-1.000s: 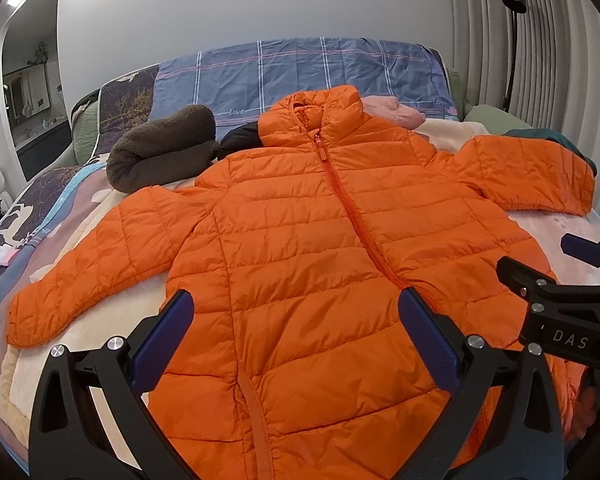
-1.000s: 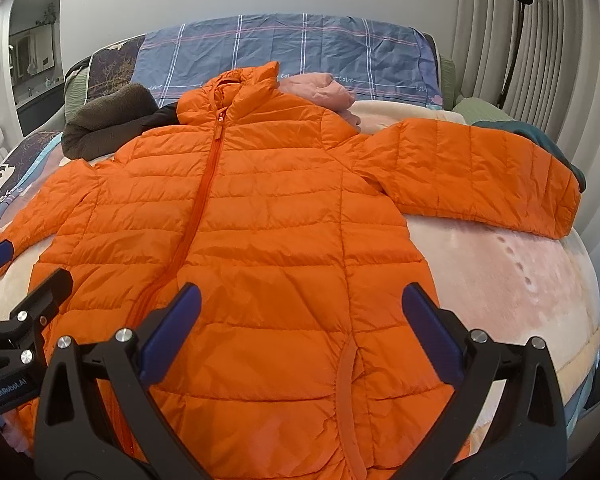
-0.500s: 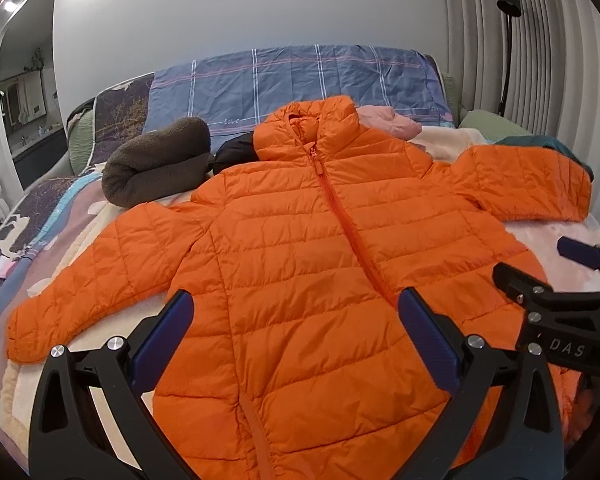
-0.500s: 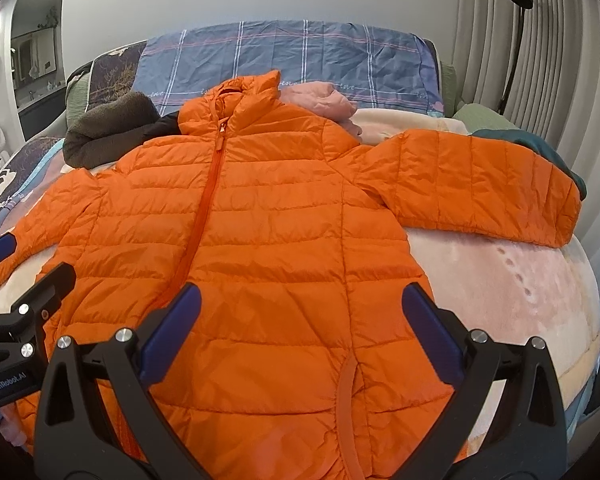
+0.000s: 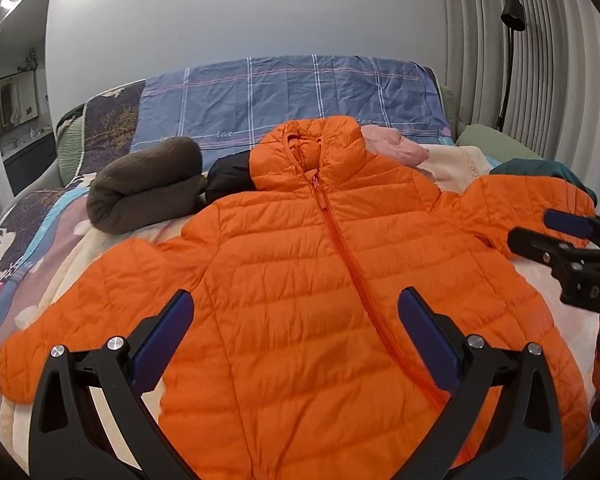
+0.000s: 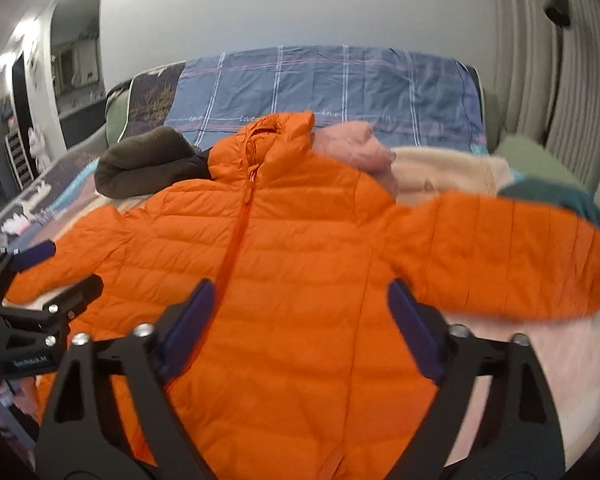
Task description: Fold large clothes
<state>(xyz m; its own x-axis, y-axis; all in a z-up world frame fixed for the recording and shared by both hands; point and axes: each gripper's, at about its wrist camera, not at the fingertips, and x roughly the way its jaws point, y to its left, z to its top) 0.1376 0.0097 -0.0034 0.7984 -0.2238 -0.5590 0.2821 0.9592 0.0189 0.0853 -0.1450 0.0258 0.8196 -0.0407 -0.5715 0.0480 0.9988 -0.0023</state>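
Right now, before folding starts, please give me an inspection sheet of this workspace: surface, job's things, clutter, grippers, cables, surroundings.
Surface: bed, covered with a cream blanket.
Job's things: orange jacket lies flat, front up, zipped, both sleeves spread out.
Clutter: brown fleece, pink garment, teal garment, all beyond the jacket.
Grippers: left gripper open, above the jacket; right gripper open, above the jacket; neither holds anything.
Cables: nothing seen.
Surroundings: plaid pillow, floor lamp, curtain.

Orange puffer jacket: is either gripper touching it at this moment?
Cannot tell. Both the left gripper and right gripper are open, framing the orange puffer jacket, but neither wrist view shows plainly whether the fingertips touch or hover.
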